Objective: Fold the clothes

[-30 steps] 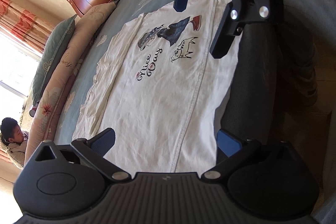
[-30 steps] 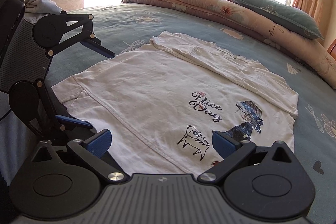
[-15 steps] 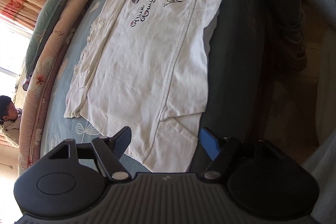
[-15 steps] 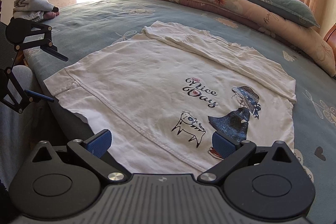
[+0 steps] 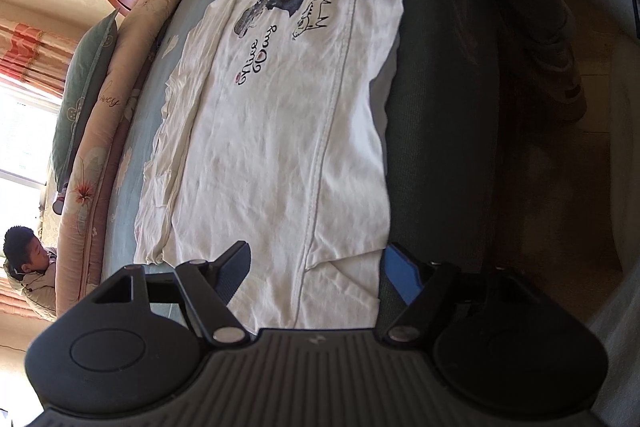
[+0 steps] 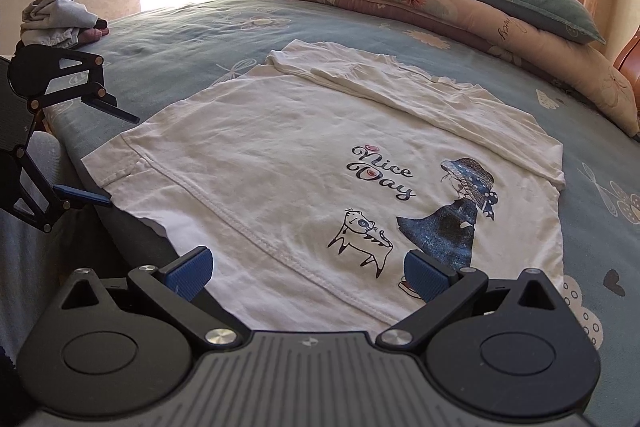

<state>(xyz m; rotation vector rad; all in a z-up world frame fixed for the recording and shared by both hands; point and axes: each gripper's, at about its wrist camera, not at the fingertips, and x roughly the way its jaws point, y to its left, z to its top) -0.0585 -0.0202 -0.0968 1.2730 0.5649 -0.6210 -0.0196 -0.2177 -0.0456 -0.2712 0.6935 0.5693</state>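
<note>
White shirt (image 6: 288, 163) lies print-up on the bed (image 6: 192, 39), far side folded inward, near edge overhanging. Left tool (image 5: 316, 269) and right tool (image 6: 308, 267), both wide open and empty, flank that edge; likely next: gripping it.

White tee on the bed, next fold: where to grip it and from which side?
Grip the white tee along the near long edge that overhangs the bed side, coming in from the operator's side. That edge hangs free, so a finger can slip under. The left gripper takes the sleeve end, the right gripper the printed end; both are open.
</note>
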